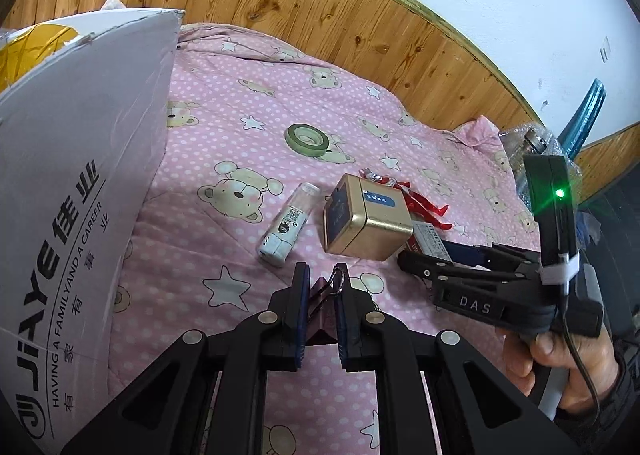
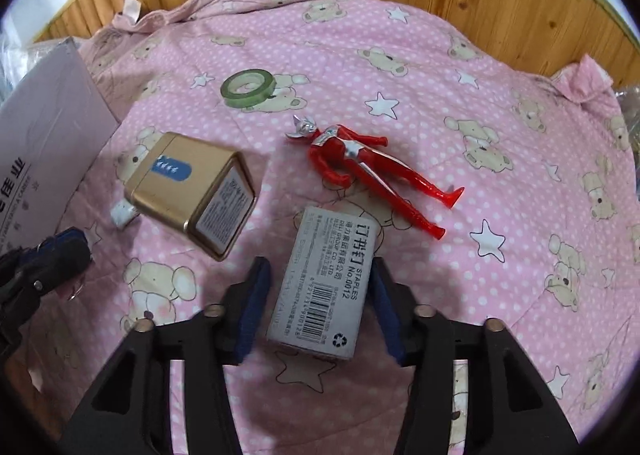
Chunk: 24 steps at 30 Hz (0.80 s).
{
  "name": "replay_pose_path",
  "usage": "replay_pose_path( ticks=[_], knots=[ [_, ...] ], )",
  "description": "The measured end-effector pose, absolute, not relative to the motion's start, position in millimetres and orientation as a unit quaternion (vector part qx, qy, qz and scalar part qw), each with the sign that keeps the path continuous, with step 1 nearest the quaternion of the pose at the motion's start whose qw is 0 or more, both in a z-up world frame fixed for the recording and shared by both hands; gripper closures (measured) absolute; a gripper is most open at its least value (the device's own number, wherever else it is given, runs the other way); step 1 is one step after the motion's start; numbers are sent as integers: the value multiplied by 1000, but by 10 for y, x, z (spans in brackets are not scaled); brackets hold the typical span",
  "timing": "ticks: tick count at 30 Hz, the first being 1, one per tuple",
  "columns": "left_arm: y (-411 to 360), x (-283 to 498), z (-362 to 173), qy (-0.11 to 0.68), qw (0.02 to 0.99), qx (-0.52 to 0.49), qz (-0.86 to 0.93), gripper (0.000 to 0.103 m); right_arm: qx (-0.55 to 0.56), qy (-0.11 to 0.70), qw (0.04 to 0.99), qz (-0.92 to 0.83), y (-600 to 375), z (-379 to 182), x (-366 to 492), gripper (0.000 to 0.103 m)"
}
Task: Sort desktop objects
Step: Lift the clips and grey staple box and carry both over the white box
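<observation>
From the left wrist, the left gripper (image 1: 322,279) pinches a binder clip (image 1: 326,291) above the pink blanket (image 1: 224,103), beside a white box (image 1: 80,159).

From the right wrist, the right gripper (image 2: 320,275) is spread around the staples box (image 2: 324,279), near a gold tin (image 2: 192,191).

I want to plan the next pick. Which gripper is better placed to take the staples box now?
The right gripper. Its open fingers already stand on both sides of the staples box. The left gripper is shut on a binder clip, so it is occupied.
</observation>
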<state>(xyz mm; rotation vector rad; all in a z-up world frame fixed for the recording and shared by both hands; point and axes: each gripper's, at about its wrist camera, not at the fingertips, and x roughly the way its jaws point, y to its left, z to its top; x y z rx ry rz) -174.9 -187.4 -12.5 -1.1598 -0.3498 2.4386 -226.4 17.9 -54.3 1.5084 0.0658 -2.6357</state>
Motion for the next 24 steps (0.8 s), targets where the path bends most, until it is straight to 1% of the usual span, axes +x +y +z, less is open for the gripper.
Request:
replay_pose_path(
  ticks=[7, 16, 24],
  knots=[
    [-1809, -1699, -73, -121, 217, -415, 875, 91, 464, 4, 66, -883, 142, -302, -1978, 64],
    [-1692, -1490, 153, -102, 220, -403, 882, 91, 462, -36, 103, -880, 142, -160, -1702, 64],
    [-1644, -1246, 349, -72, 219, -394, 890, 91, 463, -30, 134, -876, 55, -49, -1476, 64]
  ],
)
